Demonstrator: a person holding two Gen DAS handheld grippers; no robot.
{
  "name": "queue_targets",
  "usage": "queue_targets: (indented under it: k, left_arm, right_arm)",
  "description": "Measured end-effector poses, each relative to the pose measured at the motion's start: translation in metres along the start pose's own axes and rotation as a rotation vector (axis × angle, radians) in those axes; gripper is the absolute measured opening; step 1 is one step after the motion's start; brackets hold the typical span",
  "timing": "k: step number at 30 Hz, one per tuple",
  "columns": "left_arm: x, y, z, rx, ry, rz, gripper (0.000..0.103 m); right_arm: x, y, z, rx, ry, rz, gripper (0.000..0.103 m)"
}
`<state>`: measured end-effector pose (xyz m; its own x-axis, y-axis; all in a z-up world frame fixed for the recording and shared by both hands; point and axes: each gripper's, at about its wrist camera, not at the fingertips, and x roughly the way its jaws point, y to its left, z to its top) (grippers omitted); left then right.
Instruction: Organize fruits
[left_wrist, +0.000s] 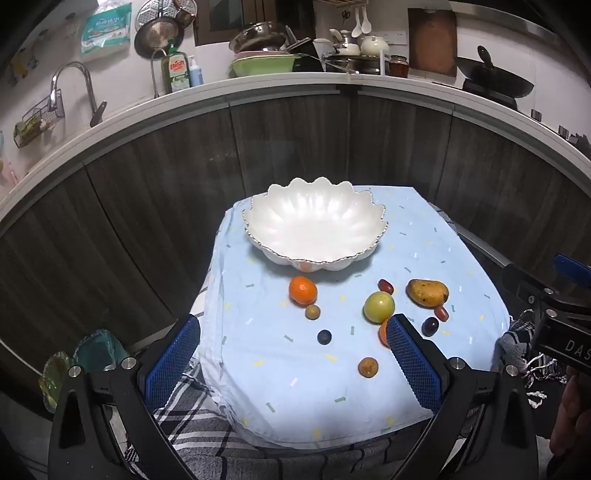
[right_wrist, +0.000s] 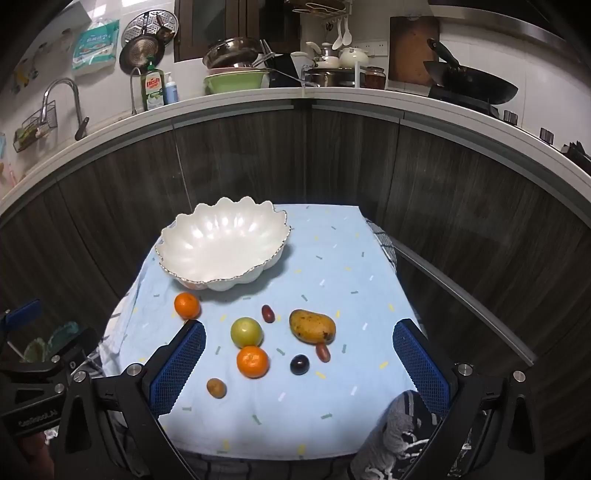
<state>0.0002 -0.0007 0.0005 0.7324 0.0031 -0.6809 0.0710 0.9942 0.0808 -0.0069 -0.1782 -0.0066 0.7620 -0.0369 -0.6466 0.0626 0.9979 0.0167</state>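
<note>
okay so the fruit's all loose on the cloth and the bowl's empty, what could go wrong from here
1. The small round fruits, like the dark grape, lie loose on the wrinkled blue cloth and may roll off if nudged.
2. One orange sits right against the green fruit; grabbing either could knock the other.
3. The white bowl stands near the table's far left corner; a push could shift it toward the edge.

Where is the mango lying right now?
The mango lies on the blue cloth, right of the green fruit, a red date touching its near end.
</note>
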Motion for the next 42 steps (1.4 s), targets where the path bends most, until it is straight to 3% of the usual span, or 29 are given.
queue_targets:
  k: [6, 42]
  left_arm:
    - [-0.002, 0.009, -0.004, -0.038, -0.006, -0.045, 0.102]
    - [-0.008, 0.002, -0.003, -0.009, -0.020, -0.023, 0.102]
  right_arm:
    - [-0.002, 0.000, 0.000, -0.003, -0.008, 0.006, 0.103]
    - [-0.002, 0.000, -0.002, 0.001, -0.017, 0.000, 0.103]
